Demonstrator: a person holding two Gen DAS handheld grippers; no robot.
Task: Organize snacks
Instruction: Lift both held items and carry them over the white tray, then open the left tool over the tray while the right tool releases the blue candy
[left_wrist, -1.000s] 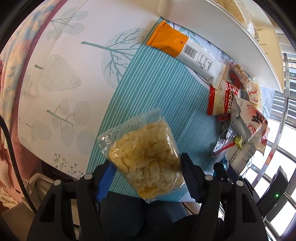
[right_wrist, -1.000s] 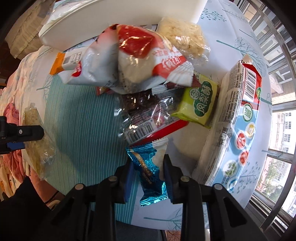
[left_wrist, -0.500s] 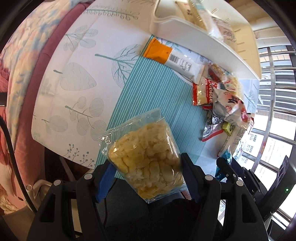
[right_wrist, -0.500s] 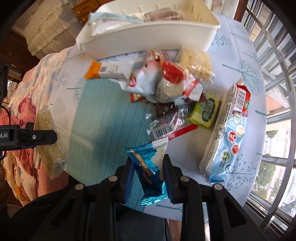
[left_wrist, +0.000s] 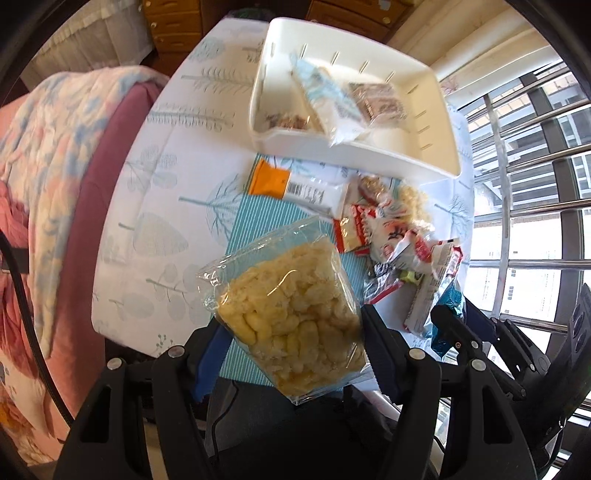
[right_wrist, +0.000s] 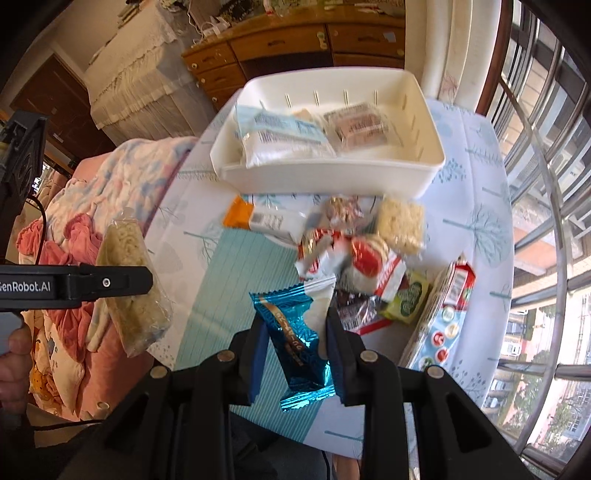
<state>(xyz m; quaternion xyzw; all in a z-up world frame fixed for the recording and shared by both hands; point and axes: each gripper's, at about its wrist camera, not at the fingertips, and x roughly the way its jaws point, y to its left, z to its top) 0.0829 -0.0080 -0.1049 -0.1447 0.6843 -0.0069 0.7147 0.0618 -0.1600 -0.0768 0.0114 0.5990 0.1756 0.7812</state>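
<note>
Right wrist view showed a bench under a white tree-print cloth (right_wrist: 476, 177) with a teal striped mat (right_wrist: 236, 280), wooden drawers (right_wrist: 295, 40) behind, window bars (right_wrist: 546, 206) alongside. "GenRobot.AI" was readable on the left tongs (right_wrist: 125, 282), clamped on a clear bag of yellow puffs (left_wrist: 291, 317) above the bench edge. Right tongs (right_wrist: 295, 343) pinched a blue foil packet (right_wrist: 291, 332) above the mat.

White bin (right_wrist: 325, 181): three packets inside, one pale blue (right_wrist: 280, 133), one brown (right_wrist: 356, 125), a third partly hidden. In front of the bin, about eight loose snacks heaped on the tablecloth (right_wrist: 476, 184); exact count unclear. Two grippers, each holding one packet.
</note>
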